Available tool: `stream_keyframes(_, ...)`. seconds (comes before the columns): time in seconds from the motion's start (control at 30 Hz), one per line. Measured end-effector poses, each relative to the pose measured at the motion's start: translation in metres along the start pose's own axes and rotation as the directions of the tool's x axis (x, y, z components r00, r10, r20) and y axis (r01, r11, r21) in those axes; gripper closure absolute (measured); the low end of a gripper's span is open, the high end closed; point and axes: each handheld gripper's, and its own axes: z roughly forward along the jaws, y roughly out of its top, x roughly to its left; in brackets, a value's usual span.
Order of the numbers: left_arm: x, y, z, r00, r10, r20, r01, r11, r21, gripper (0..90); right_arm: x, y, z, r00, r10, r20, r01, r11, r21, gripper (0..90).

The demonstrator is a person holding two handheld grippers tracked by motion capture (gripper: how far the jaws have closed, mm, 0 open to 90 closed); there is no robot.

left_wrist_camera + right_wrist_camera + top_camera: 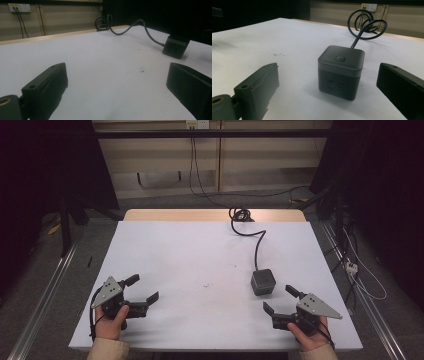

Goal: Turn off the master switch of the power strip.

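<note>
Socket cube point(263, 281) sits on the desk point(200, 255) just ahead of my right hand-held gripper point(281, 300), whose jaws gape empty; my left hand-held gripper point(142, 288), also open, is well apart, so right reaches.

I am working in a lab-type recording bay: a white-covered table point(200, 265) flanked by black curtains point(380, 180), metal rails point(42, 290) at nine and three o'clock, and wall sockets point(196, 124) with trailing cables point(200, 175) at twelve o'clock.
</note>
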Motion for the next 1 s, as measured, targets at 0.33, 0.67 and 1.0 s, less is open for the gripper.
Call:
stream_keyframes(0.33, 0.001, -0.001, -0.003, 1.0000, -0.008, -0.004, 0.008, 1.0000, -0.006, 3.2, 0.000, 0.003, 0.003, 1.0000, -0.001, 0.002, 0.001, 1.000, 0.002, 4.1)
stream_keyframes(0.67, 0.002, -0.002, -0.007, 1.0000, -0.007, -0.006, 0.007, 1.0000, -0.004, 3.3, -0.002, 0.008, 0.005, 0.9999, 0.003, 0.012, -0.003, 1.000, 0.003, 8.9)
stream_keyframes(1.0, 0.002, -0.003, -0.010, 0.9999, -0.010, -0.011, 0.010, 0.9999, -0.005, 3.3, -0.005, 0.014, 0.007, 1.0000, 0.006, 0.006, -0.007, 1.000, 0.023, 16.6)
